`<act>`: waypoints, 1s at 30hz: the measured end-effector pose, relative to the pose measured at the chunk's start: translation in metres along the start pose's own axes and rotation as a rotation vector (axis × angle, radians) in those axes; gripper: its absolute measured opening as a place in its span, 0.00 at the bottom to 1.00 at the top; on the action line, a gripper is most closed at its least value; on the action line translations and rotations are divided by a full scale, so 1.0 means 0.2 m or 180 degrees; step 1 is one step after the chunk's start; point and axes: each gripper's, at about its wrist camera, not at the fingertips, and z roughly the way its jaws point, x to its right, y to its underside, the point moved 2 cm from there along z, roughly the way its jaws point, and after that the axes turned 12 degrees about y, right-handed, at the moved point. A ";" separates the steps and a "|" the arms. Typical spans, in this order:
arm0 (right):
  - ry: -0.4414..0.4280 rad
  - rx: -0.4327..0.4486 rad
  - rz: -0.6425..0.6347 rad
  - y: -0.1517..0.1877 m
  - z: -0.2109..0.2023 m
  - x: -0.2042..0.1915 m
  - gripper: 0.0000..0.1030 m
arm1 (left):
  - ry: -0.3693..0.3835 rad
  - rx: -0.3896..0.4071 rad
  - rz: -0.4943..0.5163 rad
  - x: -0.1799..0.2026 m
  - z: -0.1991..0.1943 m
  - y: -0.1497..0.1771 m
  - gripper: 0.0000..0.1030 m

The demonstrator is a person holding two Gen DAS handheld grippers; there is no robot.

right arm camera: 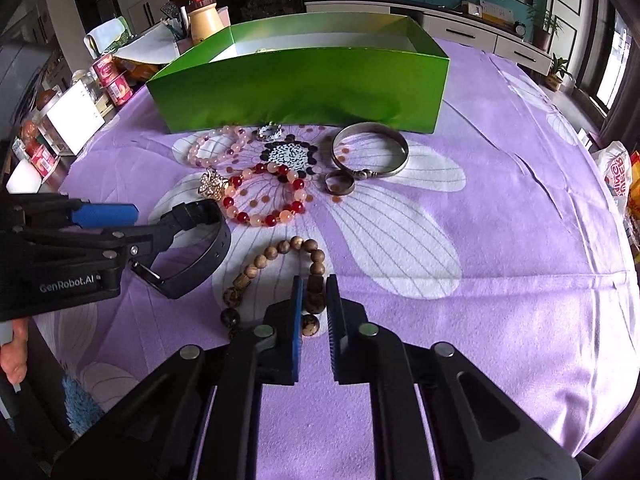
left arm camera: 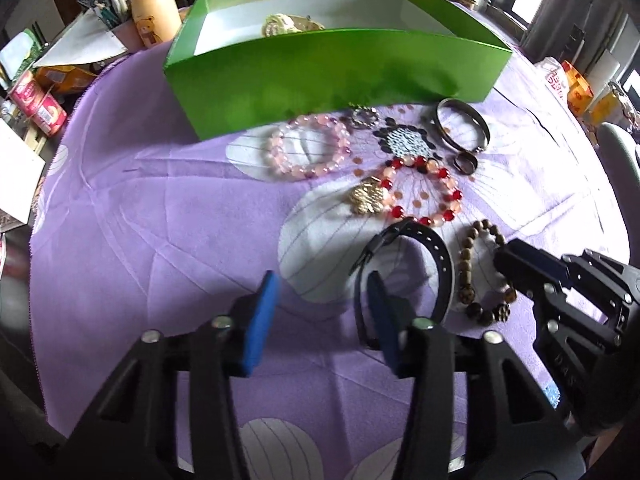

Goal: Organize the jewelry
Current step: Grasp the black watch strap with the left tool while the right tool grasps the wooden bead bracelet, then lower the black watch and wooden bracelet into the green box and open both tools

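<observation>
1. Your right gripper [right arm camera: 314,308] is clamped on the wooden beads [right arm camera: 280,276]: its jaws pinch the near side of the strand, low on the worktop [right arm camera: 500,240], which wears a purple flowered cloth.
2. Your left gripper [left arm camera: 320,304] has its jaws apart. One blue pad [left arm camera: 260,320] stands outside the black strap [left arm camera: 424,252] and the other sits inside its loop, so the band's near side lies between them. You can't tell from either view whether the pads press on it.
3. The strap lies just left of the wooden beads, and the two grippers work side by side, near each other.
4. Beyond them lies the red bracelet [right arm camera: 266,196], with a gold brooch [right arm camera: 212,186] touching its left edge.
5. Farther back you have the pink bracelet [right arm camera: 218,146] on the left, and a small silver charm [right arm camera: 270,131] close to the box wall.
6. To the right sits the silver bangle [right arm camera: 370,150], with a ring [right arm camera: 339,182] just in front of it.
7. The green box [right arm camera: 300,88] stands open at the far side of the jewelry; something pale and gold [left arm camera: 288,24] already lies inside, too small to name.
8. Cans, a cream jar and other clutter sit off the cloth's left edge.
</observation>
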 end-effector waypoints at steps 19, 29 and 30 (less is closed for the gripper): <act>-0.0180 0.0565 0.0075 -0.17 -0.26 0.06 0.10 | 0.0335 0.0318 0.0072 0.08 -0.15 -0.03 0.04; -0.0175 0.0740 0.0100 -0.28 -0.32 0.10 0.10 | 0.0343 0.0604 -0.0083 0.00 -0.33 -0.14 0.04; -0.0175 0.0766 0.0104 -0.29 -0.32 0.10 0.10 | 0.0345 0.0630 -0.0105 -0.02 -0.34 -0.16 0.04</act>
